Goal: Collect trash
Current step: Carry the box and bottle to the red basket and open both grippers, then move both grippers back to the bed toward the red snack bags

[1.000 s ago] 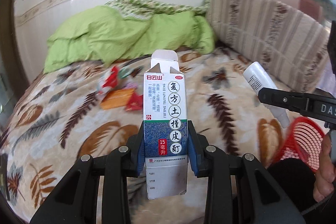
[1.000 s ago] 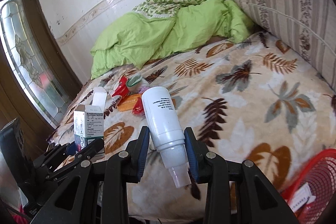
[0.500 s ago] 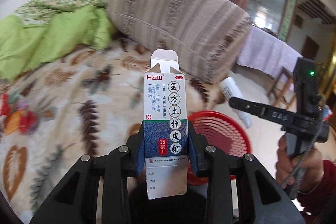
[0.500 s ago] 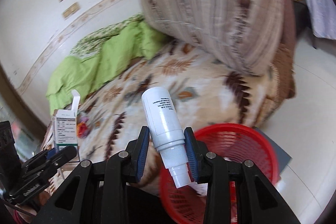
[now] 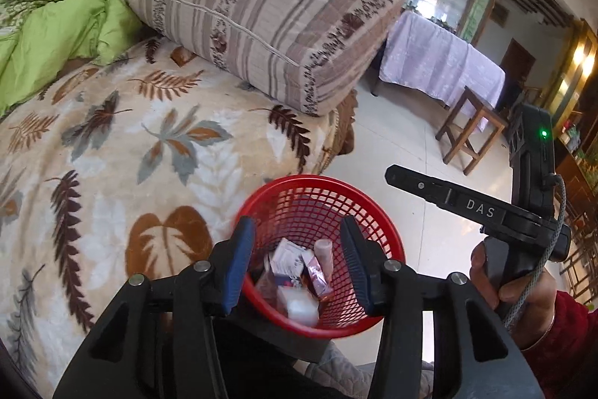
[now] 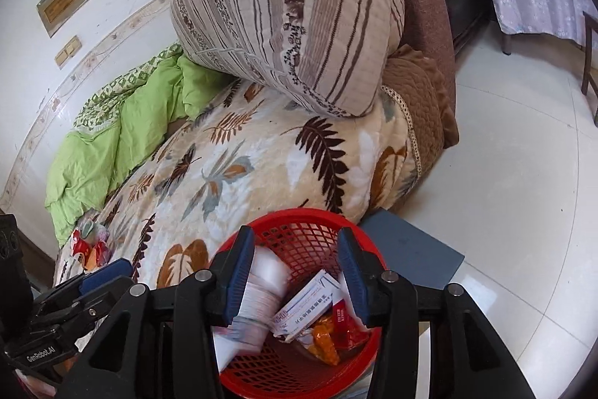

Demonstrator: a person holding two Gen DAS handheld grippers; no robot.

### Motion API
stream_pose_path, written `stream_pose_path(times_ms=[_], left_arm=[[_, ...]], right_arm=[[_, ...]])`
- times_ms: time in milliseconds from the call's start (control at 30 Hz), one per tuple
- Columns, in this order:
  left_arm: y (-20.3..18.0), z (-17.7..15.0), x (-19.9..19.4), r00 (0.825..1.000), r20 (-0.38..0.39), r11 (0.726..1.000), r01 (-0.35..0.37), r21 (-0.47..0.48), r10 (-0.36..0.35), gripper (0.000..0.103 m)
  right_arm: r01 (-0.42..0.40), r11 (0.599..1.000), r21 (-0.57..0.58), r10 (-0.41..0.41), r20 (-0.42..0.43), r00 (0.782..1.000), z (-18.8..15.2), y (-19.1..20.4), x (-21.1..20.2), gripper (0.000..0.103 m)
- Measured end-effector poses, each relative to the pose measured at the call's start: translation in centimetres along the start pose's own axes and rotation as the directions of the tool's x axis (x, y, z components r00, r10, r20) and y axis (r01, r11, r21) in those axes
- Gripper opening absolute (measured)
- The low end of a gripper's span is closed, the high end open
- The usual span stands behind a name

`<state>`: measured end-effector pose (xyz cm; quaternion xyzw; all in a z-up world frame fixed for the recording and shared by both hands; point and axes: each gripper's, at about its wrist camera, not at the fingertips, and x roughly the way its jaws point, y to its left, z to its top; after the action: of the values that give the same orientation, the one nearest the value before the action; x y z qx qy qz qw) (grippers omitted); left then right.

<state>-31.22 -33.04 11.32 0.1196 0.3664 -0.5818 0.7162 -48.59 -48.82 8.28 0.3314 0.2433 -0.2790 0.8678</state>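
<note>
Left wrist view: left tongs [image 5: 297, 260] above the red basket [image 5: 388, 249], jaws just spread apart, nothing between them. Small boxes and packets [image 5: 295, 266] lie in the basket bottom. Right wrist view: right tongs [image 6: 297, 277] over the same basket [image 6: 299, 376], jaws just opened too, gap clear; blurred white bottle [image 6: 258, 294] right below the left pad, inside the basket beside a box [image 6: 310, 307]. More wrappers [image 6: 89, 243] remain on the bed [image 6: 261, 159].
</note>
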Motion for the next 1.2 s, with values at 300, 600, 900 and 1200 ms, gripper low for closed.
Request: stream_pose_path(times_ms=[300,600,900,1200], left_arm=[[6.9,-1.6,-6.4,0.984,0.079,0.984,-0.151,-0.098,0.159,0.053],[15.9,-4.5,-12.7,0.921,0.129,0.908,-0.325,-0.264,0.367,0.056],[27.0,-8.8,-17.1,0.802,0.093,0.729,-0.479,-0.49,0.59,0.056],[33.4,-10.6,-19.1,0.73,0.064,0.613,-0.519,-0.596,0.681,0.061]], right_arm=[[-0.179,0.977,-0.112,0.17,-0.086,0.982,0.0,8.3,3.2,0.049],[-0.332,0.906,-0.263,0.283,-0.208,0.936,-1.6,20.2,7.3,0.052],[-0.446,0.816,-0.368,0.317,-0.361,0.877,-5.5,32.7,14.0,0.058],[-0.445,0.836,-0.32,0.276,-0.456,0.846,-8.5,42.1,25.5,0.06]])
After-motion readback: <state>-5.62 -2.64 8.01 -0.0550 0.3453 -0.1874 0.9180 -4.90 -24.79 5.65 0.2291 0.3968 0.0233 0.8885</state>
